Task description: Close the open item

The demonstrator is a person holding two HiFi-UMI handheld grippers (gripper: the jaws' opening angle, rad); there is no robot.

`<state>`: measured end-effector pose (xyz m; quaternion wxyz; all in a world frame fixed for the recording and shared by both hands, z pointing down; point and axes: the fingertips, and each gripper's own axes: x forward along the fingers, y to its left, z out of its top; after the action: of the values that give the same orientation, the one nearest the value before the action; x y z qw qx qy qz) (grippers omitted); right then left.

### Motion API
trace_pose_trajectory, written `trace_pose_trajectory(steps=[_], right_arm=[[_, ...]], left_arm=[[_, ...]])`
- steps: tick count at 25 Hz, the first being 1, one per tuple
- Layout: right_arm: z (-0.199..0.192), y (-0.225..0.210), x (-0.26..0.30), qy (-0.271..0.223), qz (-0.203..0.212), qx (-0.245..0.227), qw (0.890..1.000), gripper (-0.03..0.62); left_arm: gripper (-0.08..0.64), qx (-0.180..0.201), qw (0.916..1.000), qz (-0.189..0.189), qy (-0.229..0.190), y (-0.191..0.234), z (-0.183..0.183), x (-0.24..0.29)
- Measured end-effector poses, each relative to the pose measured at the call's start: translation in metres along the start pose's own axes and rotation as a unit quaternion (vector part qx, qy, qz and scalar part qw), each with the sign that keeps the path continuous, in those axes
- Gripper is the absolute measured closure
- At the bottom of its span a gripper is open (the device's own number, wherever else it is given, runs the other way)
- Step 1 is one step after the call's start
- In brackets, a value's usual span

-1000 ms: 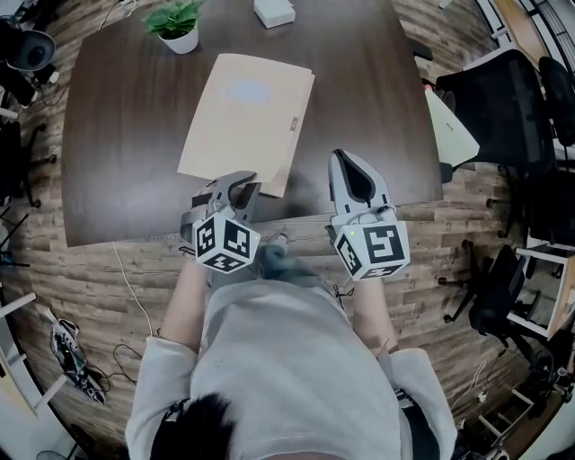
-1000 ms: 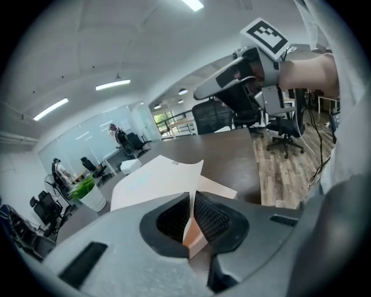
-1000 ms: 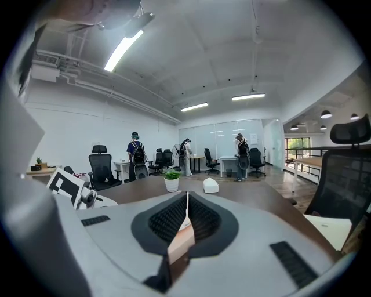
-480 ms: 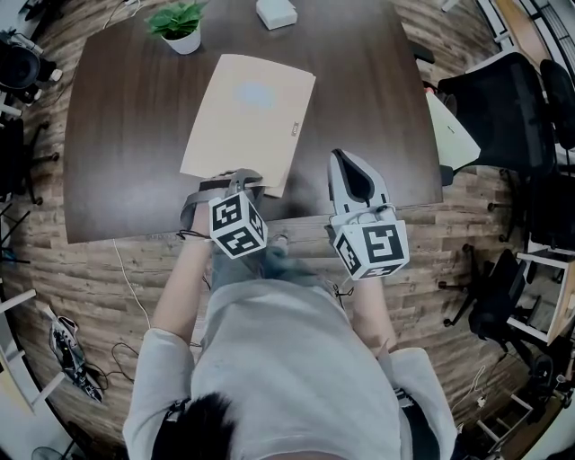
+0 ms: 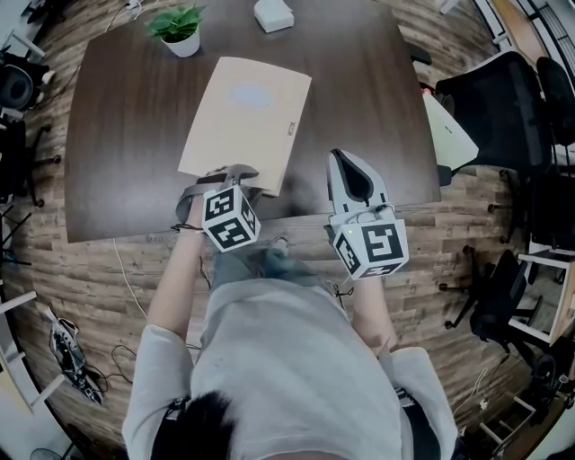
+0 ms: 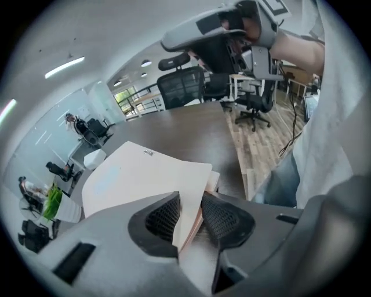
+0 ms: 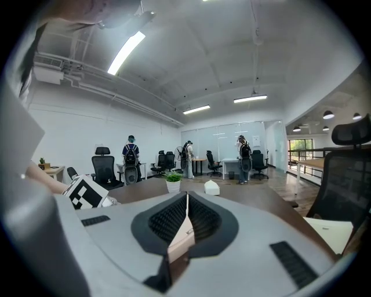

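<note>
Left fingers (image 6: pixel 157 219), just opening, apparently straddle folder cover (image 6: pixel 136 177).

The folder (image 5: pixel 244 121) lies on the table (image 5: pixel 359 90), plant (image 5: pixel 177 27) and box (image 5: pixel 273 13) behind it.

Open-plan office.
Dark meeting table (image 5: pixel 359 90), black swivel chairs (image 7: pixel 104 167), ceiling strip lights (image 7: pixel 128 49), wood floor (image 5: pixel 90 278), people (image 7: pixel 130 154) standing far off.

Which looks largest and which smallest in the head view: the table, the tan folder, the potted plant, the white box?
1. table
2. tan folder
3. potted plant and white box: about alike; the box is cut off by the picture's top edge, so I do not rank them.
</note>
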<state>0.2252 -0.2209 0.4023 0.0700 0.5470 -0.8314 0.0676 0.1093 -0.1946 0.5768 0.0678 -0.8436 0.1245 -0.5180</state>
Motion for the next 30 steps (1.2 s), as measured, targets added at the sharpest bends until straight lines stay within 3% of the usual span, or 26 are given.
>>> trace_pose_trajectory(steps=[2,4,6,8,9,10,11,14,17,21,23,25,30], right_arm=[[0.000,-0.002,-0.004,0.000,-0.001,-0.002,1.000,0.578],[-0.001,-0.004,-0.007,0.001,-0.002,-0.004,1.000,0.578],[-0.004,-0.006,-0.011,0.001,-0.003,-0.005,1.000,0.578],[-0.005,-0.008,-0.014,0.001,-0.005,-0.004,1.000,0.578],[-0.006,-0.008,-0.015,0.001,-0.005,-0.003,1.000,0.578],[-0.005,-0.008,-0.016,0.000,-0.005,-0.003,1.000,0.578],[-0.005,-0.007,-0.016,0.000,-0.004,-0.003,1.000,0.578],[-0.004,-0.005,-0.017,-0.003,-0.002,-0.002,1.000,0.578],[-0.004,-0.004,-0.016,-0.006,-0.001,0.000,1.000,0.578],[-0.002,0.005,-0.012,-0.008,0.002,0.001,1.000,0.578],[-0.001,0.010,-0.011,-0.009,0.003,0.000,1.000,0.578],[0.000,0.016,-0.012,-0.009,0.003,-0.002,1.000,0.578],[0.005,0.025,-0.022,-0.014,-0.008,-0.005,1.000,0.578]], left_arm=[[0.411,-0.042,0.9981,-0.039,-0.023,-0.006,0.000,0.001],[0.360,-0.112,0.9889,-0.076,-0.061,-0.009,0.003,0.001],[0.360,-0.209,0.9674,-0.090,-0.111,-0.002,0.006,-0.002],[0.369,-0.307,0.9367,-0.083,-0.147,0.011,0.004,-0.004],[0.399,-0.339,0.9263,-0.067,-0.151,0.018,0.001,-0.005],[0.475,-0.353,0.9233,-0.043,-0.144,0.024,-0.003,-0.004],[0.547,-0.353,0.9267,-0.018,-0.129,0.029,-0.007,-0.003],[0.551,-0.305,0.9495,0.028,-0.066,0.029,-0.009,0.002],[0.551,-0.242,0.9695,0.039,0.009,0.025,-0.006,0.009],[0.552,-0.171,0.9810,0.047,0.078,0.023,-0.005,0.013],[0.552,-0.171,0.9815,0.049,0.071,0.024,-0.005,0.013],[0.552,-0.194,0.9792,0.048,0.034,0.024,-0.006,0.010],[0.552,-0.249,0.9625,0.077,-0.074,0.030,-0.006,-0.010]])
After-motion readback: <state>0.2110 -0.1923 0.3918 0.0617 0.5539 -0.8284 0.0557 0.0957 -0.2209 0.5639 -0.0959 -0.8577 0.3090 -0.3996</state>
